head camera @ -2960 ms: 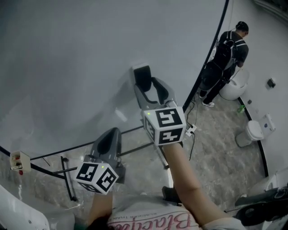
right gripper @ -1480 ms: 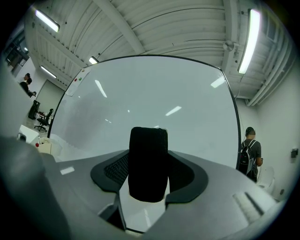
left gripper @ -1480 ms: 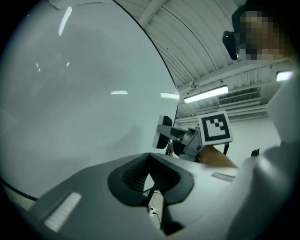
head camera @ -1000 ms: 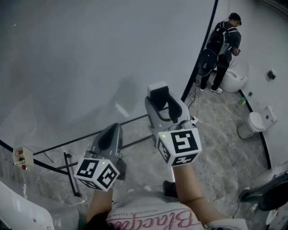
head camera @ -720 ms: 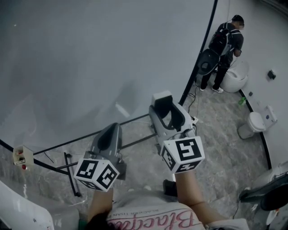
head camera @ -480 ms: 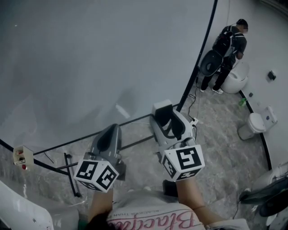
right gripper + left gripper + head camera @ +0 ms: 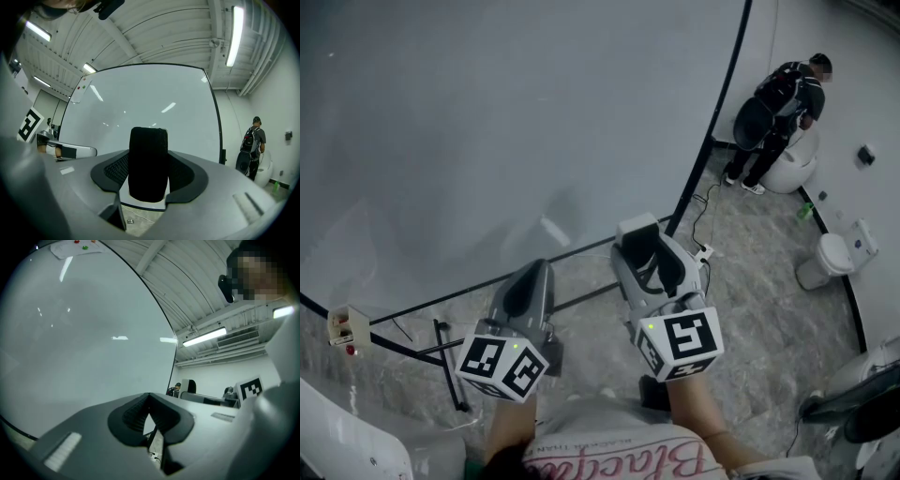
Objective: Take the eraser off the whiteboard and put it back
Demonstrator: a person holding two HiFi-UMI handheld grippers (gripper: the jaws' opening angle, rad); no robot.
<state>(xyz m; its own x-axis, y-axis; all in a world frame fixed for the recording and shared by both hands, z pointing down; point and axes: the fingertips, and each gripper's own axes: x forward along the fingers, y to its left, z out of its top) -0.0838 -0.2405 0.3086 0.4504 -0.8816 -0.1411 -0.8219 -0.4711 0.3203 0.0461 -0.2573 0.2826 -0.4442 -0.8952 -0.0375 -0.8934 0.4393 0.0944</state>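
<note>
My right gripper (image 7: 641, 246) is shut on the eraser (image 7: 637, 227), a block with a white back and black felt. It hangs in front of the whiteboard (image 7: 487, 122), near the board's lower right corner and clear of its surface. In the right gripper view the eraser (image 7: 148, 164) stands upright between the pads, its black felt toward the camera, with the whiteboard (image 7: 140, 98) behind. My left gripper (image 7: 526, 284) sits lower left, shut and empty. In the left gripper view, the left gripper (image 7: 149, 397) has its tips together before the whiteboard (image 7: 70, 343).
Black stand bars (image 7: 572, 298) run under the board over a marbled floor. A cable and power strip (image 7: 703, 251) lie by the board's right edge. A person with a backpack (image 7: 778, 112) stands at the far right near white stools (image 7: 830, 258). A small box (image 7: 342, 330) hangs at left.
My right gripper has come down and back from the board with the eraser, ending lower and to the right. The left gripper has stayed put. The person at the back has shifted slightly.
</note>
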